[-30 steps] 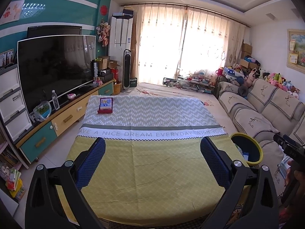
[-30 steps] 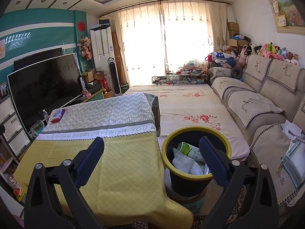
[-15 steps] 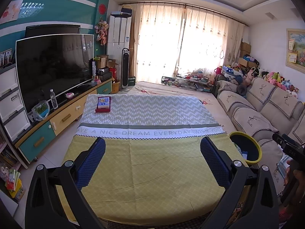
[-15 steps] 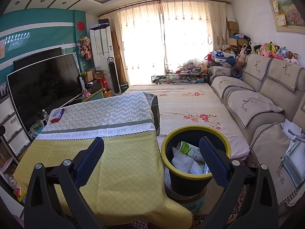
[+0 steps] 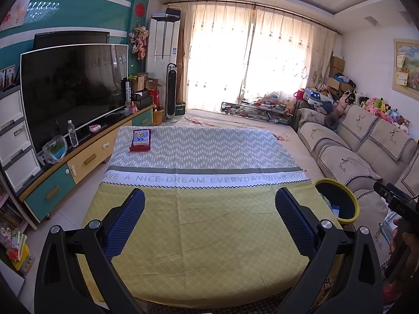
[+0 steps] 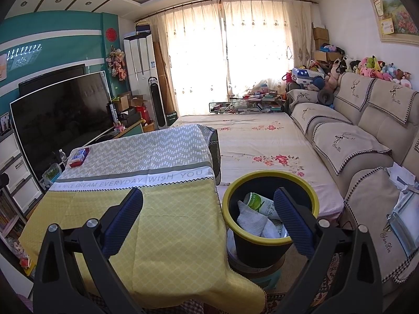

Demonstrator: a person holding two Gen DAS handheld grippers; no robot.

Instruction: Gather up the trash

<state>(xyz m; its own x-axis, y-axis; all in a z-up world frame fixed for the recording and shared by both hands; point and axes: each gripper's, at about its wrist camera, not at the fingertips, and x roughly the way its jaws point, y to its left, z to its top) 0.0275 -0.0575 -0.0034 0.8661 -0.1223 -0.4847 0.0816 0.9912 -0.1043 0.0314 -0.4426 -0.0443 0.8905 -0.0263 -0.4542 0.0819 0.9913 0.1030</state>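
Note:
A black bin with a yellow rim [image 6: 271, 210] stands on a stool beside the table's right edge; it holds a green and white packet [image 6: 258, 202] and crumpled white paper [image 6: 252, 222]. The bin also shows in the left wrist view [image 5: 337, 201]. My right gripper [image 6: 208, 217] is open and empty, held above the table corner and the bin. My left gripper [image 5: 209, 221] is open and empty above the yellow near half of the tablecloth [image 5: 204, 225]. A red and blue box [image 5: 141, 140] lies at the table's far left.
A TV [image 5: 70, 89] on a long cabinet [image 5: 86, 159] runs along the left wall. A beige sofa [image 6: 366, 141] lines the right wall. A flowered mat [image 6: 262, 141] lies beyond the table. The other gripper [image 5: 398, 206] shows at the left view's right edge.
The left gripper's view has shifted slightly back and left; the table sits a little farther off. The right gripper has barely moved. Both stay open and empty.

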